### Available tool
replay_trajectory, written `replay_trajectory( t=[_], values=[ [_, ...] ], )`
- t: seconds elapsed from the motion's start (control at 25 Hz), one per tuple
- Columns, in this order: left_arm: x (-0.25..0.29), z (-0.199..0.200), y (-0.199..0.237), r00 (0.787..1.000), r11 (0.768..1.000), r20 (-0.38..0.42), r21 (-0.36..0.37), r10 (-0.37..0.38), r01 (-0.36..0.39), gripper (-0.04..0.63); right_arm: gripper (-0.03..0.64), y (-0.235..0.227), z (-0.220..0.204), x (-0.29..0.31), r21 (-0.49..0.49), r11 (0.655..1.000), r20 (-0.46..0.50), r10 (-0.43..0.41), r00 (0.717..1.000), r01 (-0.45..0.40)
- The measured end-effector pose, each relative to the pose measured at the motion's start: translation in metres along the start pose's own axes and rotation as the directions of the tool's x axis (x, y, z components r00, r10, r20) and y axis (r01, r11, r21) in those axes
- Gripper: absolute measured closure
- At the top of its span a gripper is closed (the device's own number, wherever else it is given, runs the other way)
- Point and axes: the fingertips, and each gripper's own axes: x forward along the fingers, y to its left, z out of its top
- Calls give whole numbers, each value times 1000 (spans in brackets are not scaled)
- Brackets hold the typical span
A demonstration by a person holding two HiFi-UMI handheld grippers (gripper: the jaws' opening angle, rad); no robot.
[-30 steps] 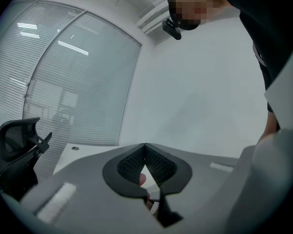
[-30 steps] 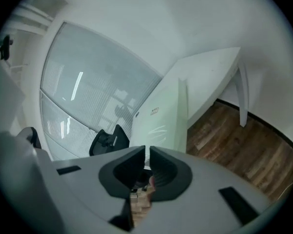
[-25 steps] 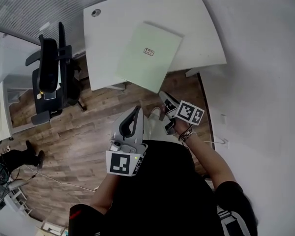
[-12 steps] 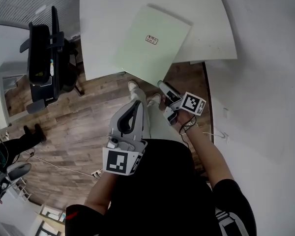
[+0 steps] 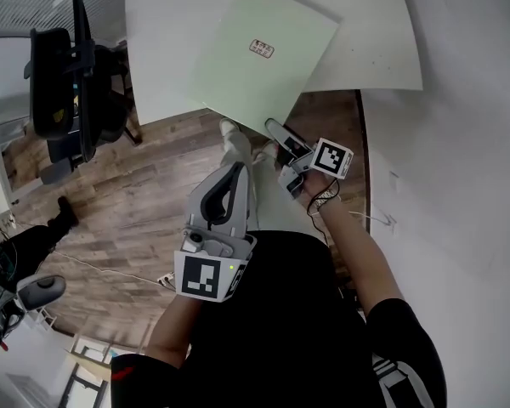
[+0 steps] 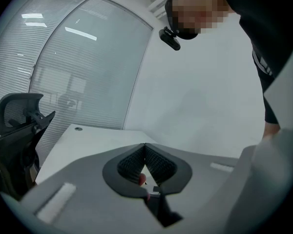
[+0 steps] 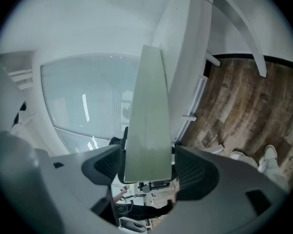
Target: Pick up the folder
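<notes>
A pale green folder [image 5: 263, 58] lies on the white table [image 5: 161, 58], its near corner hanging over the table's edge. My right gripper [image 5: 274, 131] is at that overhanging corner. In the right gripper view the folder's edge [image 7: 146, 111] stands between the two pads, and the jaws are opening, with a gap on the right side. My left gripper [image 5: 235, 171] hangs over the floor in front of the person, short of the table. Its jaws [image 6: 145, 146] meet at the tips with nothing between them.
A black office chair [image 5: 64, 83] stands left of the table. A white wall [image 5: 459, 143] runs along the right. Under the grippers are a wood floor [image 5: 127, 194] and the person's shoes [image 5: 235, 143]. A cable [image 5: 110, 270] lies on the floor.
The right gripper has come forward to the folder's near corner, which now sits between its jaws. The table and folder have drawn nearer in the head view. The left gripper has hardly shifted.
</notes>
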Motion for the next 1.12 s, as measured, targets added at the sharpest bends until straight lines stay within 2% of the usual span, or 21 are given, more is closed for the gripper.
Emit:
replay_trajectory(
  t=[0.2, 0.68, 1.12],
  values=[
    [4, -4, 4, 1000, 1000, -14, -12, 15, -15, 591, 314, 4, 5, 15, -75, 996, -36, 42, 998, -45],
    [5, -8, 15, 998, 998, -31, -19, 59, -60, 591, 314, -1, 4, 34, 8, 997, -34, 83, 996, -82],
    [3, -11, 20, 996, 996, -35, -37, 77, -78, 591, 322, 6, 5, 43, -16, 995, -22, 100, 995, -101]
  ],
)
